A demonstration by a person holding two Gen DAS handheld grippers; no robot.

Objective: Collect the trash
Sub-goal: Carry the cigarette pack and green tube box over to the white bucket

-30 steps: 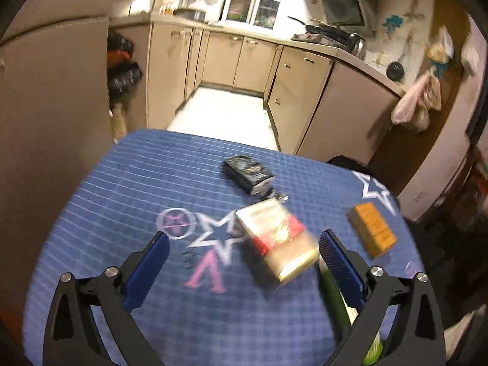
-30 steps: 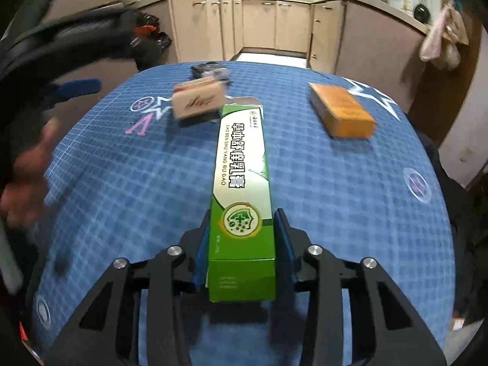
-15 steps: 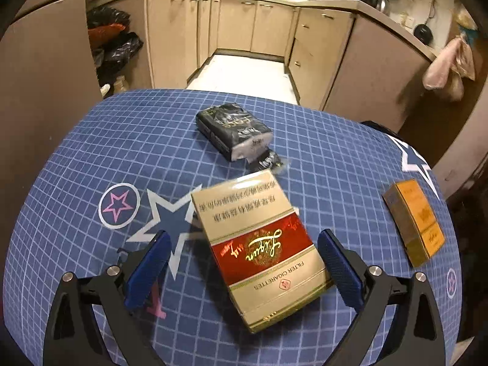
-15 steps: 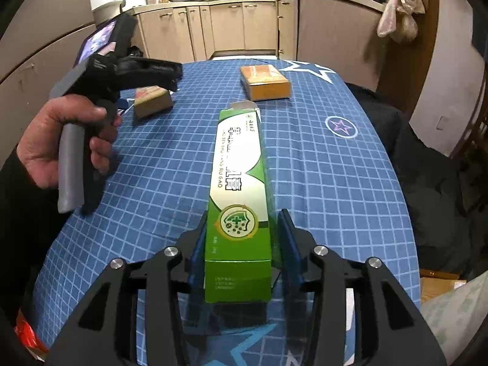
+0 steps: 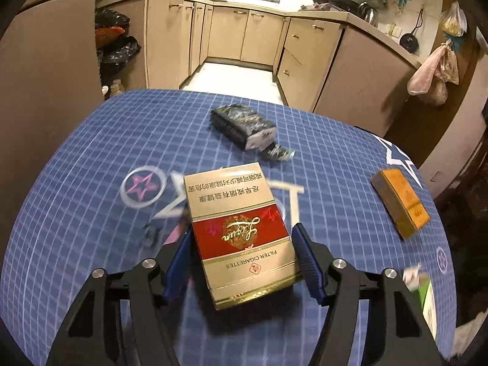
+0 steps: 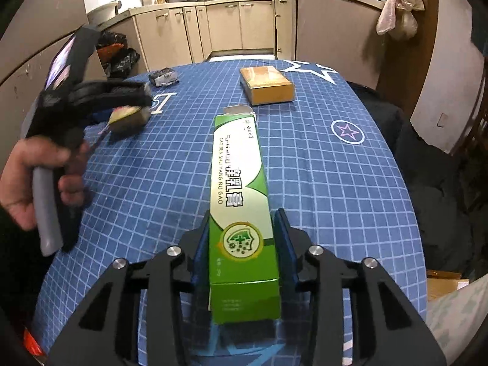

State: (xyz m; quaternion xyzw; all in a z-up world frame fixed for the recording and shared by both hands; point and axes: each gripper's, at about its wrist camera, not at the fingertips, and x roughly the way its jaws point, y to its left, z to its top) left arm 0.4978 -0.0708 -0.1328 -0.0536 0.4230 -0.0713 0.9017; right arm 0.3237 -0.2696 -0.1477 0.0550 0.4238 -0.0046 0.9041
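Both grippers on trash over the blue checked tablecloth [image 5: 76, 167]

My left gripper [image 5: 241, 259] has just been closing around the red-gold cigarette pack [image 5: 238, 235]; my right gripper [image 6: 242, 253] clamps the green carton [image 6: 241, 201], pointing 12 o'clock

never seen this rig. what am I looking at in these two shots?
There is no robot: a person holds a two-finger gripper in each hand, and each gripper has a fisheye camera looking along its fingers. One picture is from the left gripper. Its jaws have just been closing on a red-and-gold cigarette pack. The other is from the right gripper, whose jaws have just closed further on a long green box. On the blue checked tablecloth lie a black packet and an orange box.
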